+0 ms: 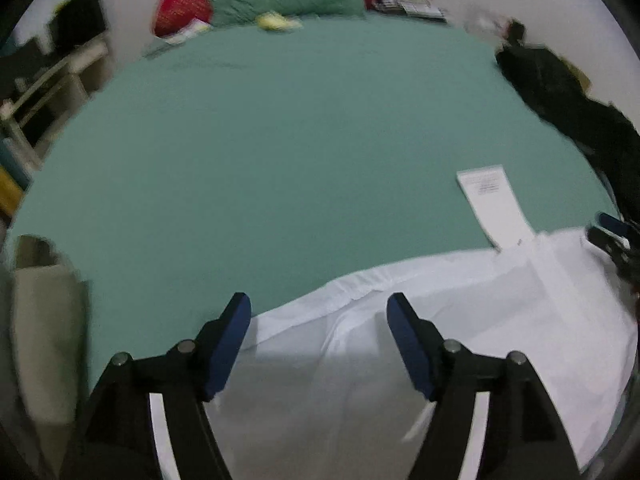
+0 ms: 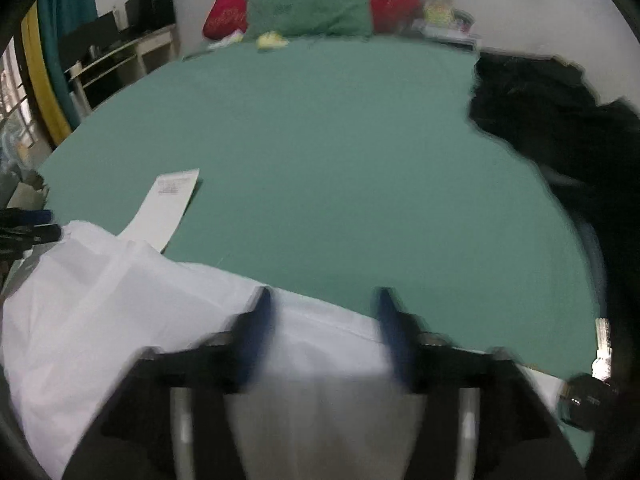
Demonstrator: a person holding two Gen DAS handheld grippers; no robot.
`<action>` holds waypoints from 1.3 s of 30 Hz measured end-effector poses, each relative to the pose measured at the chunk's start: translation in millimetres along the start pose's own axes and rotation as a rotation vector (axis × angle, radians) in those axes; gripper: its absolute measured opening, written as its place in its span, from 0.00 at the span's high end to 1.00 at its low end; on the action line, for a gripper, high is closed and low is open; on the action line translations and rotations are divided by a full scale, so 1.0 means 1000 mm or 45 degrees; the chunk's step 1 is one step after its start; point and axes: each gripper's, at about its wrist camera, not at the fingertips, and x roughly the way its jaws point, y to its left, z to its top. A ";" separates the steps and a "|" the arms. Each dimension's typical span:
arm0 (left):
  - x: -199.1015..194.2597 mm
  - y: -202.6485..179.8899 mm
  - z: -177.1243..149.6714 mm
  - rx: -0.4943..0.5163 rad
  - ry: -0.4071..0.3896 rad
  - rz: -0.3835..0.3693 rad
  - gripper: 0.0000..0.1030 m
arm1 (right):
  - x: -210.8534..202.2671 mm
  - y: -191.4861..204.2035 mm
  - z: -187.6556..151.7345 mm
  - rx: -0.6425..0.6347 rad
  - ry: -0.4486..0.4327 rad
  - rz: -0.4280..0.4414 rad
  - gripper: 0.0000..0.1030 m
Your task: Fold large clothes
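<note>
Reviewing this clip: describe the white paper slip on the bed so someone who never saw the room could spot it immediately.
Start from the large bed covered in a teal-green sheet. Near its front edge lies a crumpled white garment; the long, narrow white paper slip pokes out from under that garment's far edge. Unlike the soft cloth, it is flat and straight-edged, with small printed text at its far end.

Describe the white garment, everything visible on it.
The white garment is thin, slightly sheer-looking fabric, lying crumpled at the near edge of the green bed sheet. A seam or band runs along its far edge, and soft folds cross the middle. Its type cannot be told. A white paper sheet seems to meet its far edge. The left gripper and right gripper both hover over it with jaws open, gripping nothing; contact cannot be told.
</note>
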 end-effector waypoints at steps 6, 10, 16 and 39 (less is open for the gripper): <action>-0.068 -0.047 -0.034 0.038 -0.170 -0.174 0.29 | -0.086 0.028 -0.015 0.126 -0.235 0.261 0.34; -0.056 -0.080 -0.059 0.030 -0.081 -0.223 0.29 | -0.080 0.056 -0.050 0.206 -0.094 0.448 0.36; -0.014 -0.082 -0.090 -0.039 -0.004 -0.097 0.22 | -0.043 0.078 -0.085 0.059 0.070 0.344 0.44; -0.021 -0.132 -0.087 -0.091 -0.001 -0.106 0.21 | -0.079 -0.065 -0.145 0.699 0.038 0.412 0.18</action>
